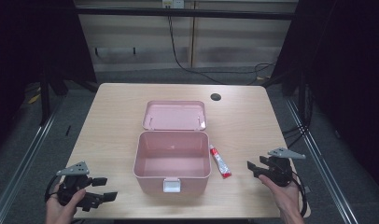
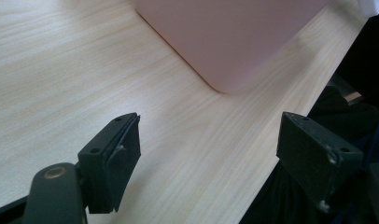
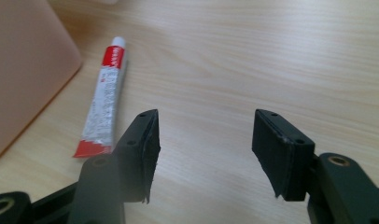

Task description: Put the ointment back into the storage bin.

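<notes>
My right gripper hung with jaws spread, empty, near the table's front right corner. The tube lay beside the box; I judged pinching it mid-body across its width best. My left gripper was spread too.

Black fingers, screw holes; grey three-cornered top plates; black cables.

One pink box (lid open), one tube, one table, two grippers.

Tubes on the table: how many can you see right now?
1. A red and white tube lies flat on the table, just right of the open pink box, ahead of the right gripper. The box looks empty.
</notes>
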`<state>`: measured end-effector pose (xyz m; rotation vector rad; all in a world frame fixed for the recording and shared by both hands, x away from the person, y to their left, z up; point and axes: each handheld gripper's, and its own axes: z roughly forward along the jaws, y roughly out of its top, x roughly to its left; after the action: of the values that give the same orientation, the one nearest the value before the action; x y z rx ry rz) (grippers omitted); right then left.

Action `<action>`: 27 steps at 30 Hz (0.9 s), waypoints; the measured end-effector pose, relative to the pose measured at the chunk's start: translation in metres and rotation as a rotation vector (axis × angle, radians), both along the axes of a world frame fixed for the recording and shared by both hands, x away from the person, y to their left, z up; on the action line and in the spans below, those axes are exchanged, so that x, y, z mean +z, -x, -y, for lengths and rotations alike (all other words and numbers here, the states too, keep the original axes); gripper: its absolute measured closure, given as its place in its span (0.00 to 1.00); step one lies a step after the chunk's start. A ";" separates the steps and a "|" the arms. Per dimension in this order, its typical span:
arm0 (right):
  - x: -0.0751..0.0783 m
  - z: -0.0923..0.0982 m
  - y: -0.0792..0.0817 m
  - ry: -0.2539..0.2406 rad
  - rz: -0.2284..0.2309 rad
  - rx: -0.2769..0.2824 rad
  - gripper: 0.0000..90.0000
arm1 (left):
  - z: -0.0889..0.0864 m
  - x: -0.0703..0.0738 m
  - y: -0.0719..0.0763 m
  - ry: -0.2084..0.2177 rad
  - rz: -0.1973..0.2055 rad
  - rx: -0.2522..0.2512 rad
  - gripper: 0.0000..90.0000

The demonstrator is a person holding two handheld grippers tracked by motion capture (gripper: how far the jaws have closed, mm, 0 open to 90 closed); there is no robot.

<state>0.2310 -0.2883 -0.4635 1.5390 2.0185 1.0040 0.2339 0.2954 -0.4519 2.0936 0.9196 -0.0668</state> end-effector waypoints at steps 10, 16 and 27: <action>0.011 -0.004 0.000 -0.012 -0.060 0.090 0.51 | -0.005 -0.001 0.001 0.064 -0.021 0.004 0.24; 0.018 -0.016 0.000 0.041 -0.074 0.134 0.53 | -0.004 -0.001 0.001 0.059 -0.023 0.003 0.24; 0.030 -0.031 -0.011 0.029 -0.151 0.164 0.60 | -0.004 -0.002 0.001 0.057 -0.026 0.004 0.24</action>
<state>0.2419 -0.2568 -0.4331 1.4940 2.2842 0.9391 0.2325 0.2998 -0.4535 2.0421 0.9269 -0.1167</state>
